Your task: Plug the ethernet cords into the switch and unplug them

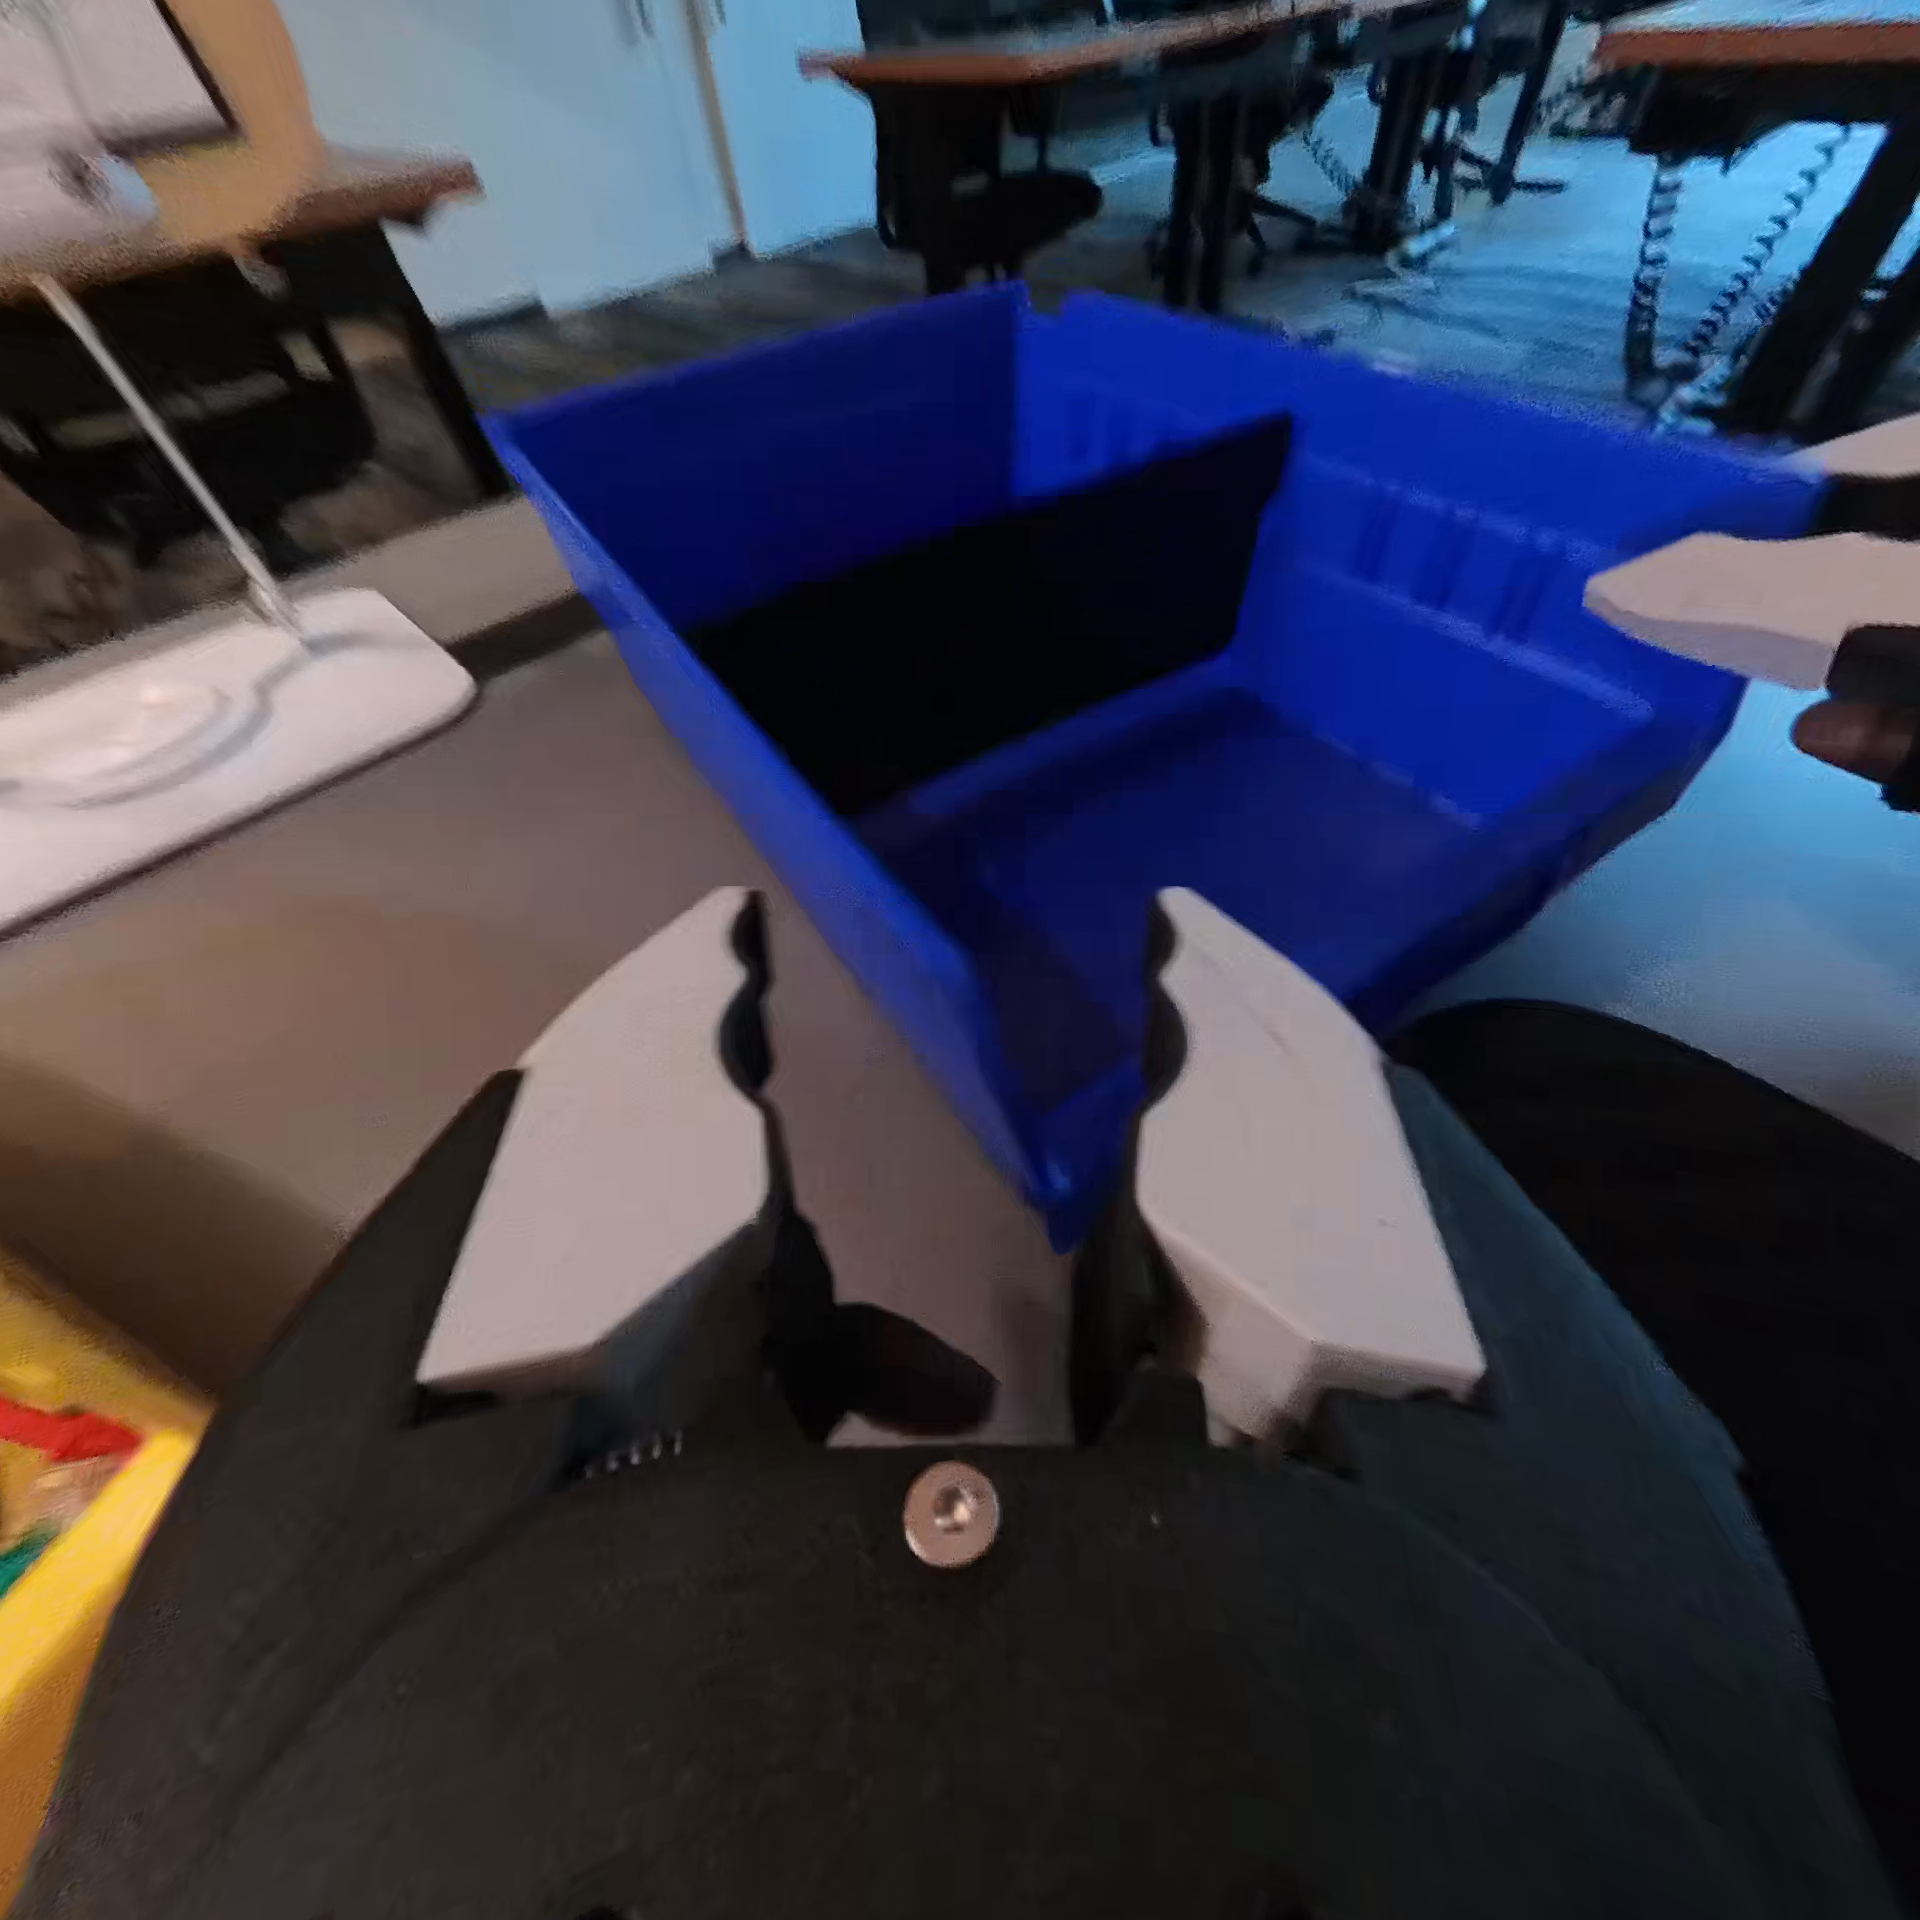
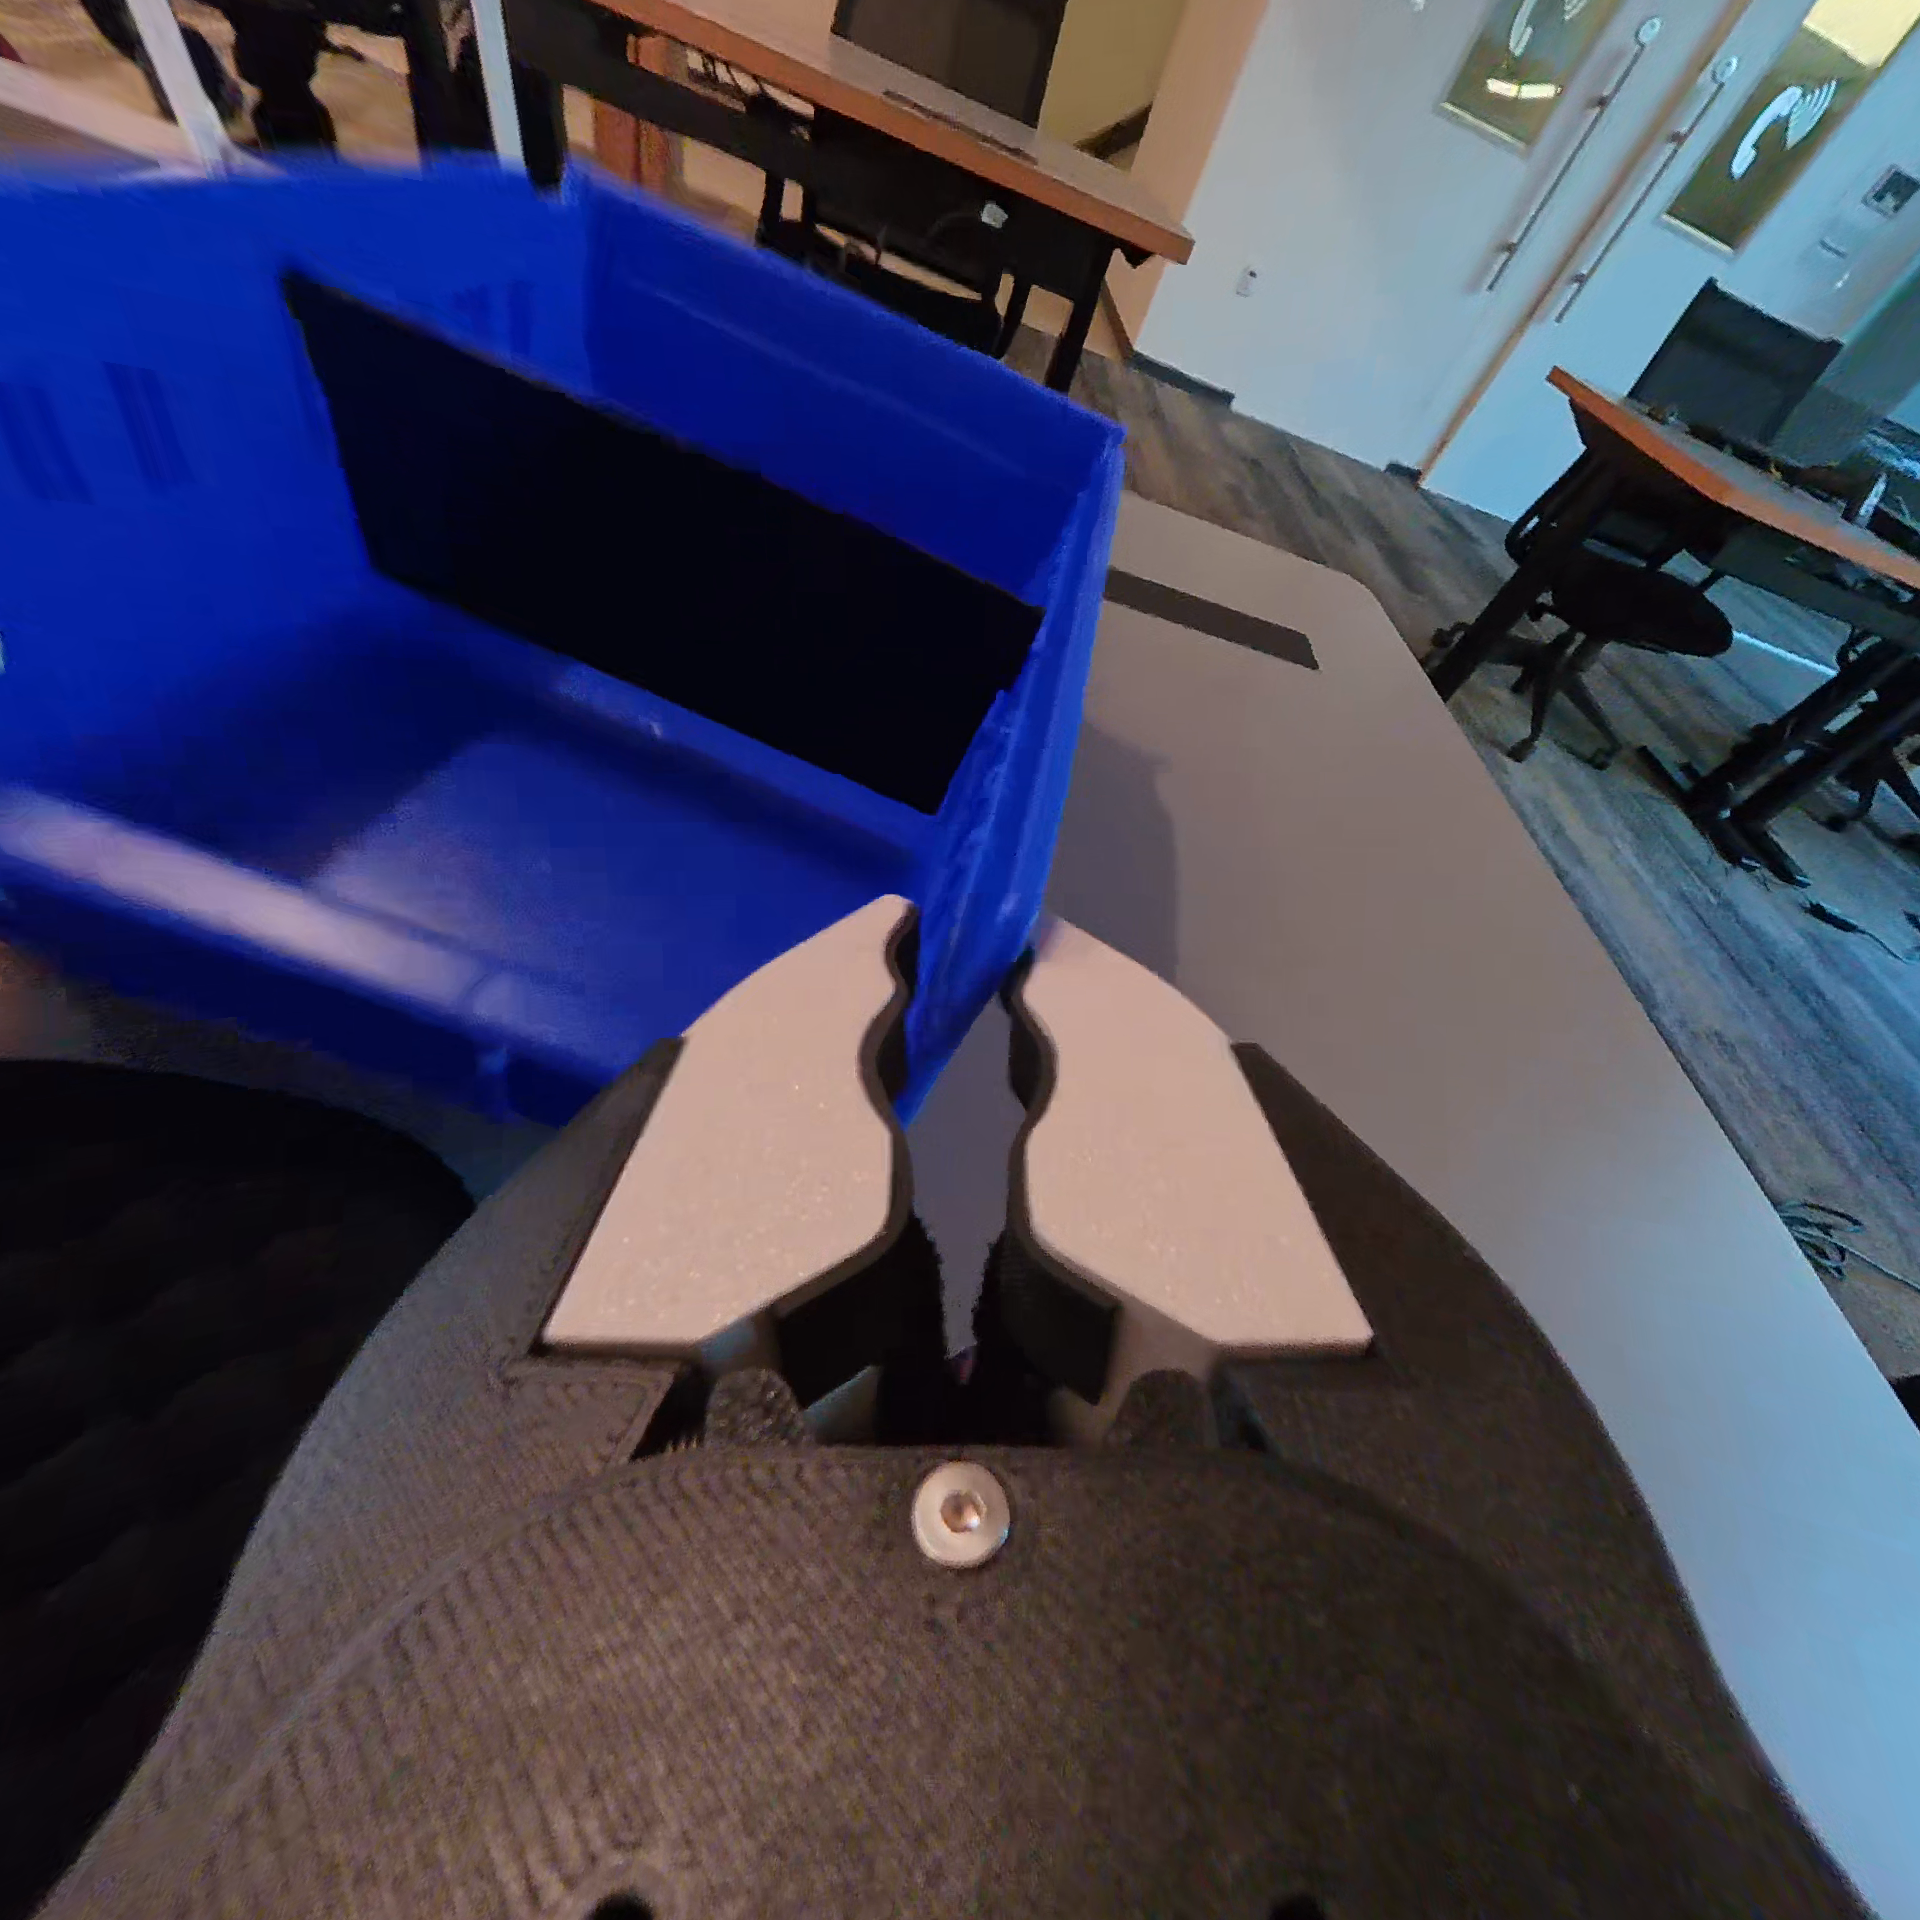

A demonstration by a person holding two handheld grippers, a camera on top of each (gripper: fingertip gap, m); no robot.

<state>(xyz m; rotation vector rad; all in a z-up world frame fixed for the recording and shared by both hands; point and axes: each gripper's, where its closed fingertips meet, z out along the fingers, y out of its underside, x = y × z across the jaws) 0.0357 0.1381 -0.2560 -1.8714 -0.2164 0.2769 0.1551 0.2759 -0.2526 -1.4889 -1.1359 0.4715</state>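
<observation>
A blue bin (image 2: 468,748) with a black divider (image 2: 665,561) is seen tilted on the grey counter (image 2: 1351,935). Its side wall is clamped by the right tongs (image 2: 961,940). The left tongs (image 1: 956,914) are held apart. Only the left view shows a yellow box (image 1: 62,1538); cords and switch cannot be made out.

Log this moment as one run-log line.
left gripper: open, astride blue bin wall | right gripper: shut on blue bin wall | cords, switch: not visible
</observation>
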